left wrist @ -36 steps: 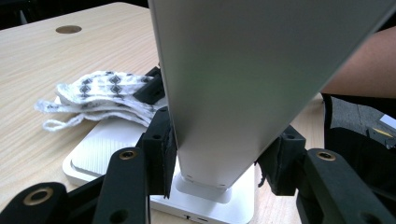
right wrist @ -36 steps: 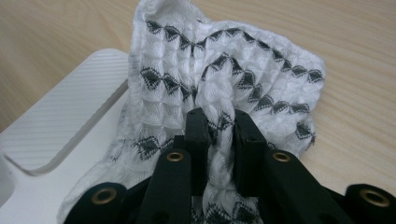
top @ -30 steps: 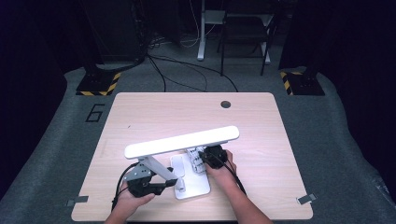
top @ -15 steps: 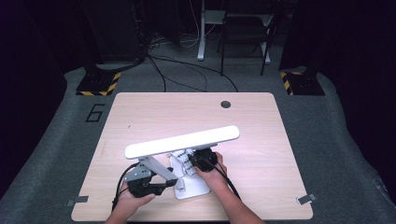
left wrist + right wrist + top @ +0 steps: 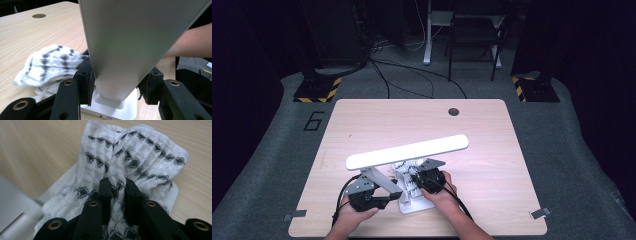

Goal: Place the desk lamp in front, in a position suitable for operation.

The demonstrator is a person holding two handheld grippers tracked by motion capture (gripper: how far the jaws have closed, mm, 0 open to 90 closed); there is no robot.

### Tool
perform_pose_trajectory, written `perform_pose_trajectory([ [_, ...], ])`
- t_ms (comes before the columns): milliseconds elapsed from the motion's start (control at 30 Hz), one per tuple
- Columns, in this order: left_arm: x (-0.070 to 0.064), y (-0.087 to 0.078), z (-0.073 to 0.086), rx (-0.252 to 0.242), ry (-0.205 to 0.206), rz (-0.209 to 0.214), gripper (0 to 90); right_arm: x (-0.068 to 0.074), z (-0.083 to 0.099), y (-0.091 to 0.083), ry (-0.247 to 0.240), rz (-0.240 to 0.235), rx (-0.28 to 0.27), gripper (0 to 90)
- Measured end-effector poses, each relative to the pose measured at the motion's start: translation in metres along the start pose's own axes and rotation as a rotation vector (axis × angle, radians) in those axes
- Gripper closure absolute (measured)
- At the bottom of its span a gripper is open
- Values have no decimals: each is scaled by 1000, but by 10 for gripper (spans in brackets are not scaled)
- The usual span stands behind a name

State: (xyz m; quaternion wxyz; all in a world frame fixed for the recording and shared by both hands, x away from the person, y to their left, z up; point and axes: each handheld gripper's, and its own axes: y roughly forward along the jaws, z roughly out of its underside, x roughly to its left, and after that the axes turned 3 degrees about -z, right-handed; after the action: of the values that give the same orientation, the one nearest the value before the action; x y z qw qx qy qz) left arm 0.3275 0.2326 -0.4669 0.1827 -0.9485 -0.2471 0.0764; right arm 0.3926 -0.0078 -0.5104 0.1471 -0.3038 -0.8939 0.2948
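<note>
Your 2 grippers, left gripper (image 5: 387,196) and right gripper (image 5: 417,181), are matte black with brass-ringed screw holes on each jaw, grey 3-cornered top plates, trailing black cables, and your forearms are sleeveless.

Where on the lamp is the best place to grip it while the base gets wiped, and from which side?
Low on the flat arm, just above the base, coming from the person's side. Its two broad faces give the jaws parallel surfaces, as the left gripper shows, and holding low leaves the base free for the cloth pinched in the right gripper.
</note>
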Motion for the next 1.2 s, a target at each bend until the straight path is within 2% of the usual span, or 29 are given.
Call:
perform_pose_trajectory([
  [67,0,0,0,-2,2,-4,530,3,4,-5,-12,-12,0,779],
  [233,-1,0,0,-4,1,-10,530,12,15,-16,-1,-35,2,780],
  [467,-1,0,0,-5,-3,-13,530,25,33,-36,-48,-68,5,781],
  [567,-1,0,0,-7,-8,-11,531,25,40,-44,-47,-56,2,782],
  [800,-1,0,1,-6,-7,-9,530,15,52,-58,-35,-13,-1,783],
  [967,0,0,0,-2,-8,-2,530,12,54,-60,-31,8,-13,784],
  [1033,0,0,0,-2,-7,-1,531,12,53,-59,-46,16,-11,784],
  [1200,0,0,0,0,-7,-1,530,7,52,-59,-32,34,-8,784],
])
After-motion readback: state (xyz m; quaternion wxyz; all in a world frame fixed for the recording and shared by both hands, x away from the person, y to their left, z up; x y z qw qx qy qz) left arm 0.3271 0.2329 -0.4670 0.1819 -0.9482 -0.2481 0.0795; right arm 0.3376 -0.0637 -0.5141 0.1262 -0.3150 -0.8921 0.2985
